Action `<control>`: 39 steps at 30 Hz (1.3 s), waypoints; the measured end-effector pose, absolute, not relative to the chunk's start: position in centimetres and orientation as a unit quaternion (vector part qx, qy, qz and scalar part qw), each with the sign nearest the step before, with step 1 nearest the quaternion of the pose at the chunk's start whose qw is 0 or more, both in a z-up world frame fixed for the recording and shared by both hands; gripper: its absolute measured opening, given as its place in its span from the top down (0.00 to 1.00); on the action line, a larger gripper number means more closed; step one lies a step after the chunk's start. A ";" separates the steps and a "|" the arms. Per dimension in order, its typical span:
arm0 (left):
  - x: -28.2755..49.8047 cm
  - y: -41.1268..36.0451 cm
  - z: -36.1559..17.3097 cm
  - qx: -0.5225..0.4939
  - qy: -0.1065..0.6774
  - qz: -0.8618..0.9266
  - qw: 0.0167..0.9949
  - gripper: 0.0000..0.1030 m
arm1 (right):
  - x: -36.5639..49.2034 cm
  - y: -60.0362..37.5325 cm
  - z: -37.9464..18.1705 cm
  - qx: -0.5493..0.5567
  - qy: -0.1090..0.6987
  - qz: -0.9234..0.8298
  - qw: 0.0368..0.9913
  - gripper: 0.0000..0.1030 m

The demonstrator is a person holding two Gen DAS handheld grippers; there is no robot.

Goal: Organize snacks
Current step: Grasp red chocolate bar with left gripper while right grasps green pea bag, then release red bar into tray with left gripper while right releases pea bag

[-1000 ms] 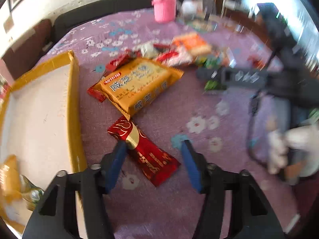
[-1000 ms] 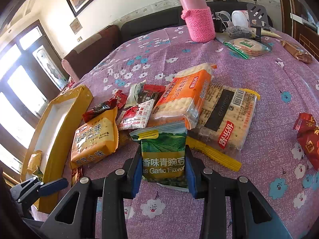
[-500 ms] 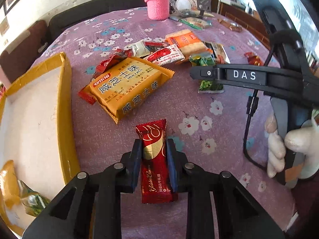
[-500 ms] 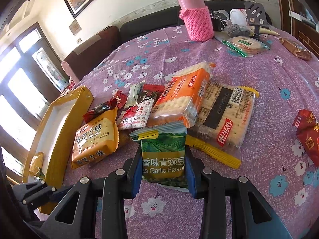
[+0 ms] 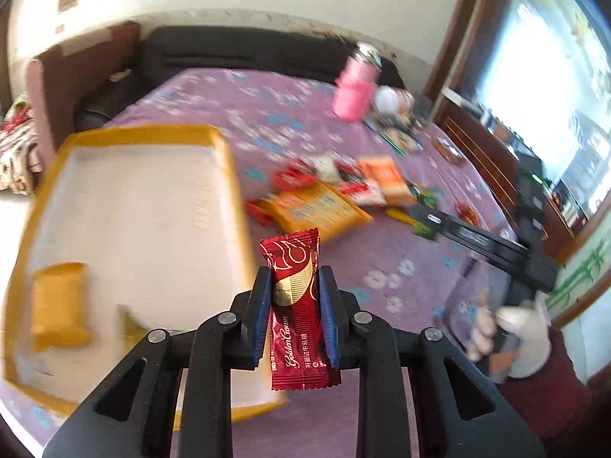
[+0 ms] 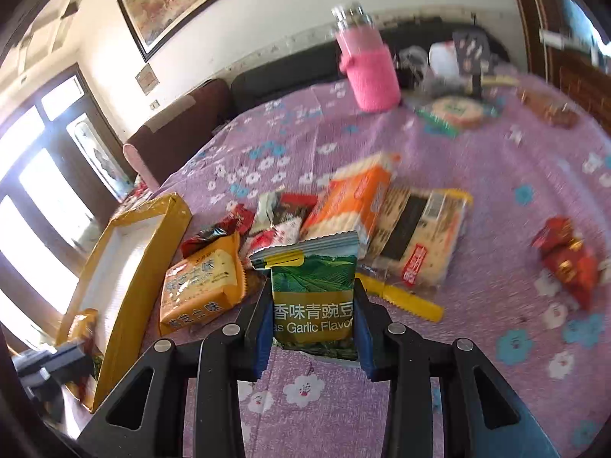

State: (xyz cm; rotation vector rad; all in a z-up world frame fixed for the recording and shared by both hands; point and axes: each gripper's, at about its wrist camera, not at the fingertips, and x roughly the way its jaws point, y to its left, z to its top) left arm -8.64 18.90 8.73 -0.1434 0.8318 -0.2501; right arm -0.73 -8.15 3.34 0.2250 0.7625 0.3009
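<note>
Two snacks clamped, one in each claw, above the purple flowered worktop (image 6: 515, 160).

The left claw (image 5: 294, 316) pinches a red Golden Crown wafer bar (image 5: 296, 305) upright beside the yellow-rimmed tray (image 5: 229, 160). The right claw (image 6: 312, 316) grips a green garlic pea packet (image 6: 315, 297) in front of the snack pile, near the orange cracker pack (image 6: 355, 198).

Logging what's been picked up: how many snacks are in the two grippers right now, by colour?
Red: 1, the red bar in the left gripper
Green: 1, the green pea packet in the right gripper
Total: 2
</note>
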 end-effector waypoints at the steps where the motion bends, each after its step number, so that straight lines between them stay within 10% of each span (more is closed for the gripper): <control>1: -8.7 20.4 9.1 -0.070 0.396 -0.108 0.909 0.79 | -1.3 -7.7 4.0 0.107 0.366 0.151 0.912 0.64; 23: -2.3 34.8 4.6 -0.179 0.441 -0.021 0.879 0.78 | -0.4 17.5 3.0 0.038 0.499 0.320 0.804 0.65; 39: -7.2 35.3 7.9 -0.298 0.364 -0.036 0.882 0.58 | -1.0 12.6 5.9 0.075 0.461 0.324 0.823 0.53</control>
